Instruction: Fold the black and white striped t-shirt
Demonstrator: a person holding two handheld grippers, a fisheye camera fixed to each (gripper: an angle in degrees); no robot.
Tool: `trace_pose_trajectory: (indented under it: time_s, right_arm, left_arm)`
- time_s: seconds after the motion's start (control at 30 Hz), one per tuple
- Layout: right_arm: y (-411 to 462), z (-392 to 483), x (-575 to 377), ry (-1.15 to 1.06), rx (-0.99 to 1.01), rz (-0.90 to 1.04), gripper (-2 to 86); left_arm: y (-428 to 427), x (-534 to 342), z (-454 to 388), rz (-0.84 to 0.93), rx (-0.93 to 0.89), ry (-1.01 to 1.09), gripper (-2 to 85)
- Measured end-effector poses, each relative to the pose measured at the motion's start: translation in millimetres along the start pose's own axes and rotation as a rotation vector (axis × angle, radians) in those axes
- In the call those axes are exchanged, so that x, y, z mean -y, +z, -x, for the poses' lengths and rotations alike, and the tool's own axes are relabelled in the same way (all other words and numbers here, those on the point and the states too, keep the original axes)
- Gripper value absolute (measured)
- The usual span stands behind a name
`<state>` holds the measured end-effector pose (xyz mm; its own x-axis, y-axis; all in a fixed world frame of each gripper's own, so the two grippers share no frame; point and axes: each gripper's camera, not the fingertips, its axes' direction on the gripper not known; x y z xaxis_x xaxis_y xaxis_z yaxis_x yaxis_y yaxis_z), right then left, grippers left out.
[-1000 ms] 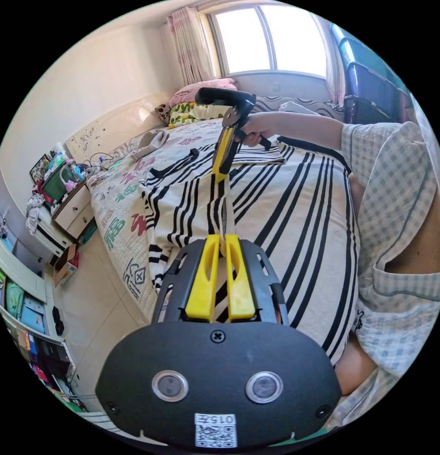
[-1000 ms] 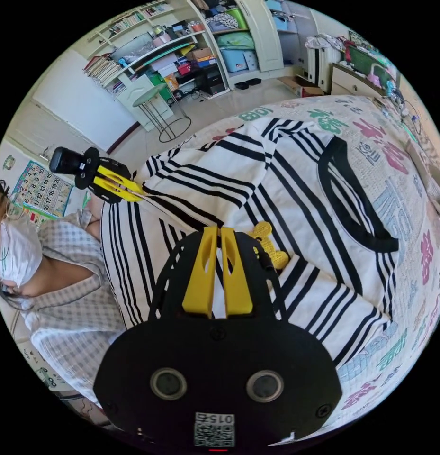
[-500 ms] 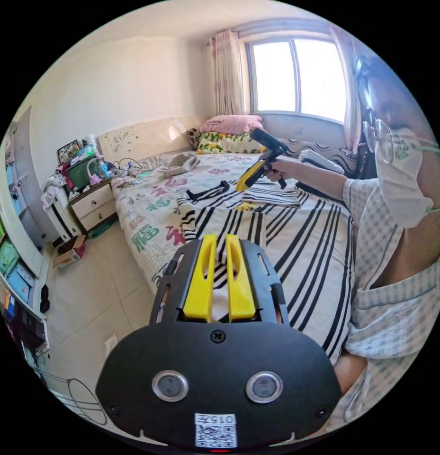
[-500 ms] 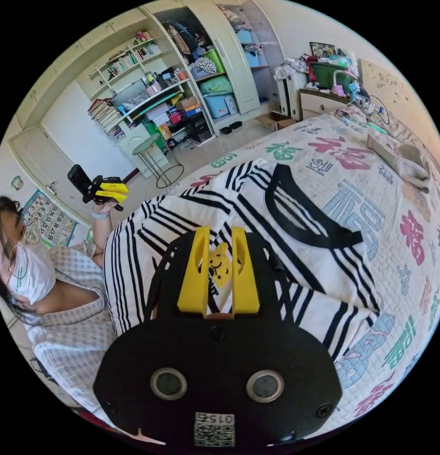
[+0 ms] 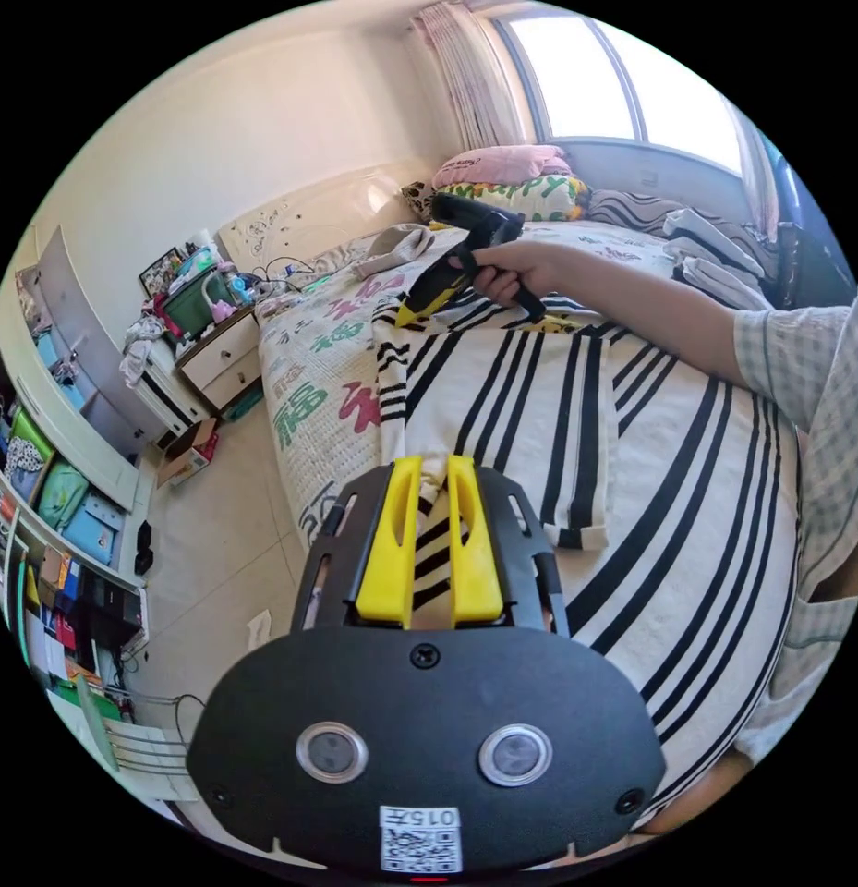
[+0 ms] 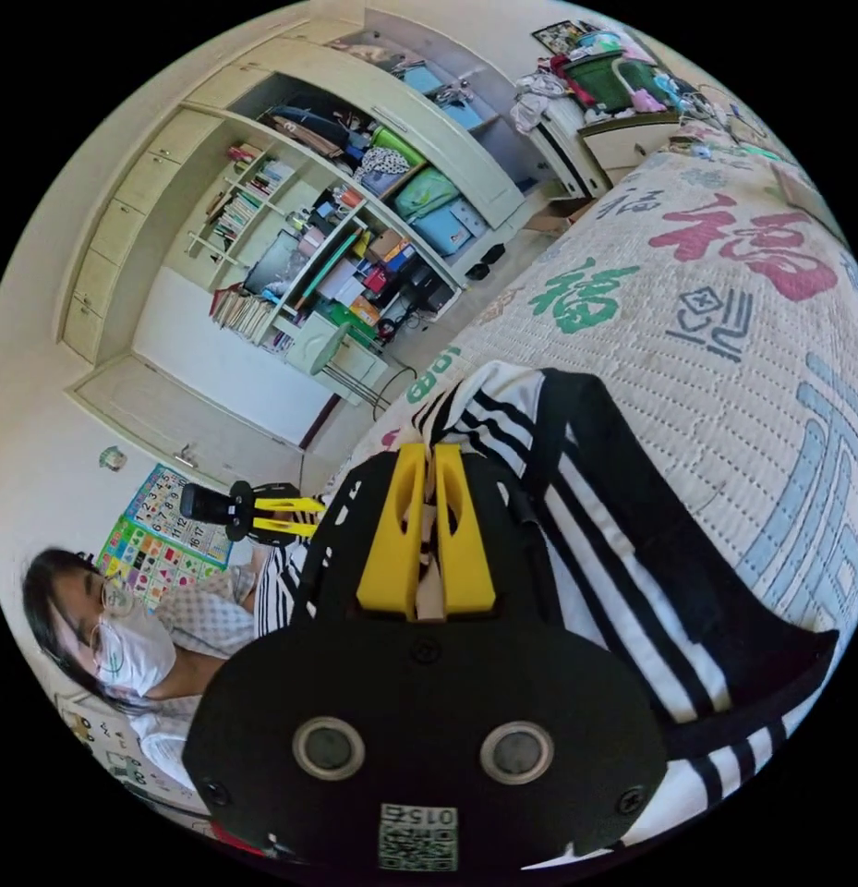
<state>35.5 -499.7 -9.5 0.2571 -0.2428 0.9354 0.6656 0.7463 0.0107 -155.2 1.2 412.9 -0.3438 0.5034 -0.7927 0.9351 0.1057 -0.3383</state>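
Sunlit bedroom: my striped t-shirt (image 5: 576,407) lies across the quilted bedspread (image 6: 724,305), which is printed with large red, green and blue characters. My left gripper (image 5: 435,485) is clenched on its hem; my right gripper (image 6: 427,476) pinches fabric beside the black collar (image 6: 632,490). Cluttered shelves (image 6: 308,249) and a nightstand (image 5: 221,356) stand nearby.
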Motion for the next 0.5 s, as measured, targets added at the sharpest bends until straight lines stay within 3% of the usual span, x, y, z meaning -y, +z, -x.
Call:
trace_pose_trajectory:
  time_s: [0.2,0.33,0.5]
  right_arm:
    - [9.7,20.5,4.9,-0.050,-0.209,0.094,3.5]
    - [1.3,36.1,2.5,-0.097,-0.237,0.115,7.7]
    - [18.0,47.4,-2.2,-0.208,-0.100,0.278,9.1]
  left_arm:
    - [2.6,-2.2,10.5,0.001,-0.040,-0.064,4.4]
    - [-1.4,-1.6,3.1,-0.012,0.012,-0.054,5.1]
    - [-30.2,-17.9,-34.0,-0.274,0.199,0.099,1.0]
